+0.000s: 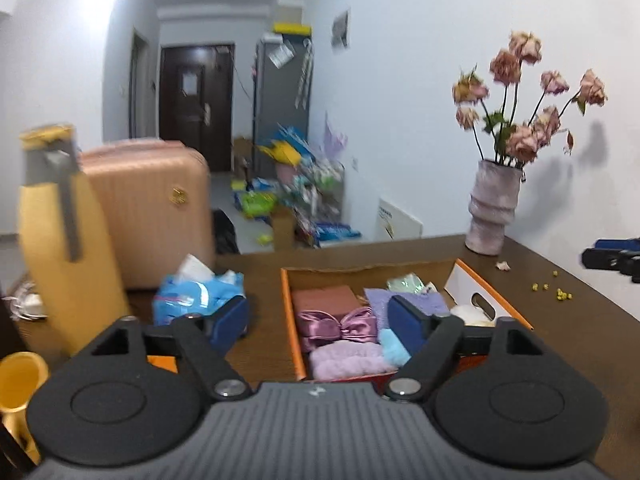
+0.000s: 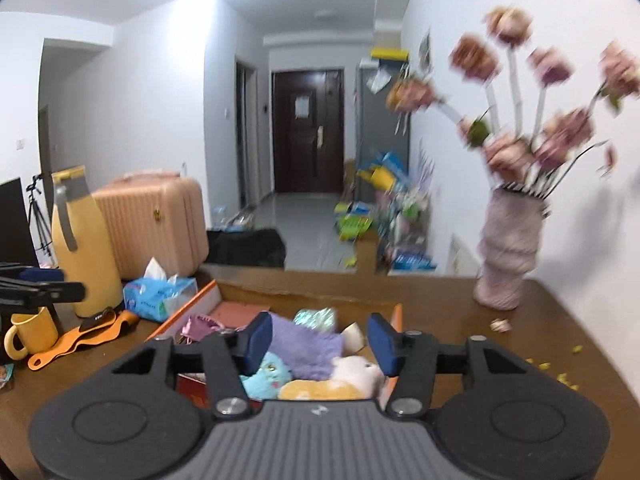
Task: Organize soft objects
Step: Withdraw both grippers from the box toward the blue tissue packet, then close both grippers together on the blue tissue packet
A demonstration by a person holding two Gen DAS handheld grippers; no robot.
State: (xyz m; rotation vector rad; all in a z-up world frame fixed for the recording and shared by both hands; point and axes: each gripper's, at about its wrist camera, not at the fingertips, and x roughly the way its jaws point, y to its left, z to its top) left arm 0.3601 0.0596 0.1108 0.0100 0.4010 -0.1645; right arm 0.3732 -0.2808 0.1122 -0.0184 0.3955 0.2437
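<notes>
An orange-edged cardboard box (image 1: pixel 289 312) on the brown table holds soft things: a folded rust-red cloth (image 1: pixel 325 298), pink satin bows (image 1: pixel 340 326), a fluffy lilac piece (image 1: pixel 348 360), a purple towel (image 1: pixel 384 304) and a light-blue plush (image 1: pixel 394 350). My left gripper (image 1: pixel 318 324) is open and empty above the box's near left side. In the right wrist view the box (image 2: pixel 188 312) shows the purple towel (image 2: pixel 308 346), a blue plush (image 2: pixel 268 372), a yellow plush (image 2: pixel 316 392) and a white plush (image 2: pixel 356 372). My right gripper (image 2: pixel 318 344) is open and empty just above them.
A blue tissue pack (image 1: pixel 196 300), a tall yellow bottle (image 1: pixel 68 248) and a yellow mug (image 2: pixel 32 332) stand left of the box. An orange strap (image 2: pixel 80 340) lies by the mug. A vase of dried roses (image 1: pixel 494 208) stands at the back right by the wall. Small crumbs (image 1: pixel 556 290) dot the table.
</notes>
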